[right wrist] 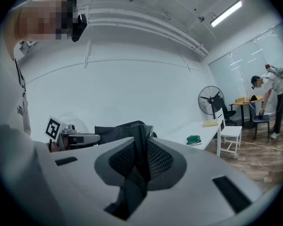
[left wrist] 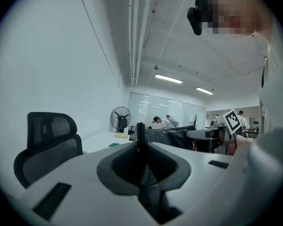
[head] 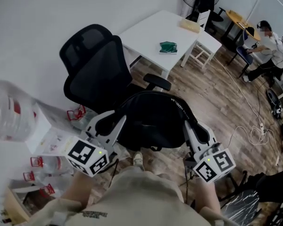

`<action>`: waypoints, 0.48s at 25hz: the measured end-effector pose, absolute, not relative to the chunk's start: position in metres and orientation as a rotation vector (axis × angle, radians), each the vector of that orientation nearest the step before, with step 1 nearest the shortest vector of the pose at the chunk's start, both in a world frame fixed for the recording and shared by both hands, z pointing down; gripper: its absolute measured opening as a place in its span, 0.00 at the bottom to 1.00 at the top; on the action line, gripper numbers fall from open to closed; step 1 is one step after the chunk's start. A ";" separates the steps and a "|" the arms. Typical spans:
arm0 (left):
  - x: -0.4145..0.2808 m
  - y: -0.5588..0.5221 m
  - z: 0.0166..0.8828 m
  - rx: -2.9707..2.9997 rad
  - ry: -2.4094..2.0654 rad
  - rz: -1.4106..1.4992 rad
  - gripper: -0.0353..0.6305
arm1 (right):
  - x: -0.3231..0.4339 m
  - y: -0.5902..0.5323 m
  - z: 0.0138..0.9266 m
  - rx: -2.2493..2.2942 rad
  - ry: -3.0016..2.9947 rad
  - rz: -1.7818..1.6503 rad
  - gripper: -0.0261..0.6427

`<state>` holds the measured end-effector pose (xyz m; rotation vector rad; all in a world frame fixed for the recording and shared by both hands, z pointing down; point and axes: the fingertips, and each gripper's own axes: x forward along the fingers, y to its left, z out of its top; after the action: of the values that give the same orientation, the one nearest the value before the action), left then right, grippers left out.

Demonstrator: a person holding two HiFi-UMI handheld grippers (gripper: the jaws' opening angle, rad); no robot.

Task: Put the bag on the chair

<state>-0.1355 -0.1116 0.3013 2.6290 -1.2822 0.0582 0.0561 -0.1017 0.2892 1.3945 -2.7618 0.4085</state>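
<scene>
Bag held between both grippers

Nearest us, the left gripper (head: pixel 119 120) and right gripper (head: pixel 187 122) each pinch a black edge of the bag (head: pixel 151 119) (slung between them). Just beyond it is the black office chair (head: pixel 96 65), and the white table (head: pixel 153 29) stands farther right.

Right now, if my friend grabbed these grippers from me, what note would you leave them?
Left gripper: shut on a thin black edge of the bag.
Right gripper: shut on the bag's other edge.
Bag: hangs between the two grippers, right in front of the chair. It hides the seat, so I cannot tell if it touches it.
Done: bag is gripped on both sides and is at the chair.
Left: probably lower it onto the seat, open both grippers, then pull back.
</scene>
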 end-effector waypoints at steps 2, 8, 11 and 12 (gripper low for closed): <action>-0.139 -0.126 0.298 2.642 -1.276 0.045 0.16 | 0.053 -0.114 0.285 1.408 -2.762 0.396 0.13; -0.144 -0.152 0.297 2.648 -1.282 0.036 0.16 | 0.049 -0.141 0.285 1.395 -2.755 0.380 0.13; -0.145 -0.159 0.299 2.635 -1.297 0.041 0.16 | 0.047 -0.151 0.288 1.382 -2.761 0.388 0.13; -0.145 -0.161 0.300 2.630 -1.303 0.044 0.16 | 0.047 -0.154 0.289 1.376 -2.764 0.393 0.13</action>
<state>-0.1453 -0.1608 0.3001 2.6300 -1.3031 0.0440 0.0472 -0.1536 0.2887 1.3761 -2.7637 0.3926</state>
